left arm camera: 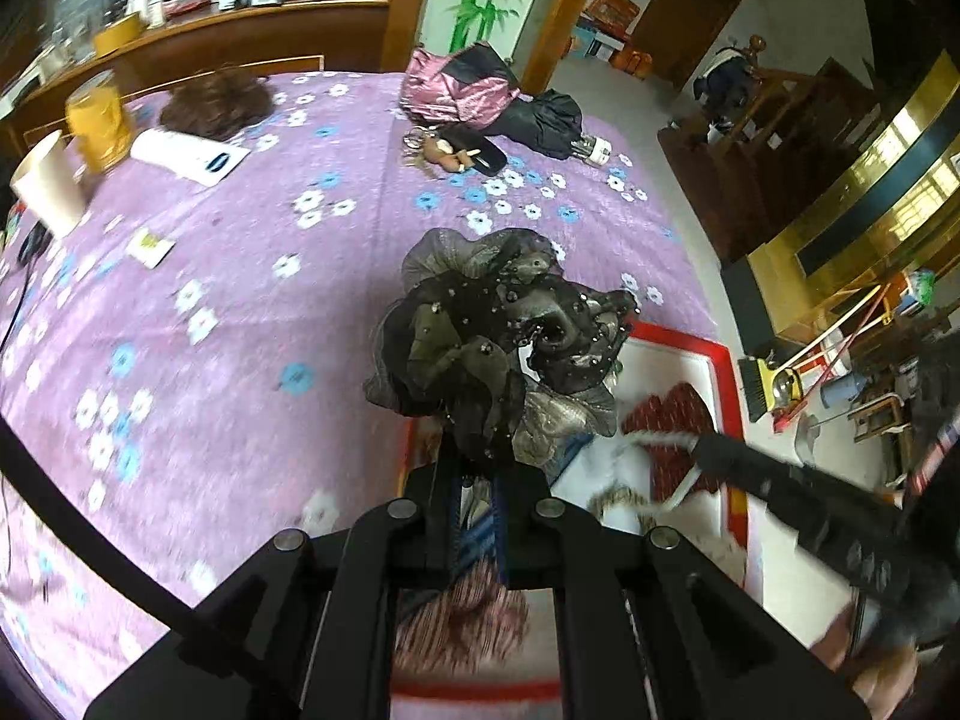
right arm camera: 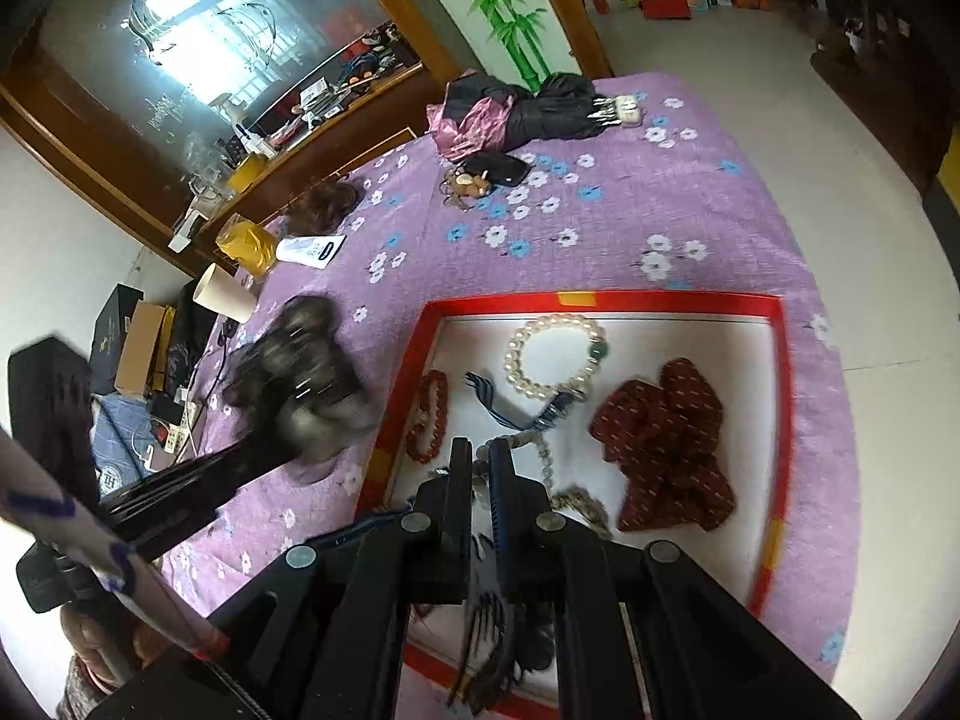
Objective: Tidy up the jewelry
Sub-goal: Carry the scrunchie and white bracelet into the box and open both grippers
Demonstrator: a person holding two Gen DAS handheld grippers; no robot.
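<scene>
My left gripper (left arm camera: 477, 468) is shut on a large dark grey gauze scrunchie (left arm camera: 498, 342) with small beads, held above the purple flowered cloth just left of the red-rimmed white tray (left arm camera: 729, 372). In the right wrist view the scrunchie (right arm camera: 306, 372) shows blurred, left of the tray (right arm camera: 774, 420). The tray holds a pearl bracelet (right arm camera: 555, 360), a red bead bracelet (right arm camera: 429, 420), a dark red patterned scrunchie (right arm camera: 666, 444), a blue striped band (right arm camera: 498, 405) and a pale bead string (right arm camera: 540, 450). My right gripper (right arm camera: 480, 456) hovers over the tray's left part, jaws nearly together with nothing clearly between them.
On the purple cloth (right arm camera: 600, 210) lie a folded black and pink umbrella (right arm camera: 522, 111), a small toy keychain with a black case (right arm camera: 480, 177), a brown hairpiece (right arm camera: 324, 201), a white packet (right arm camera: 312, 249), a yellow bag (right arm camera: 246, 246) and a paper cup (right arm camera: 225, 294). A black claw clip (right arm camera: 492, 630) lies under my right gripper.
</scene>
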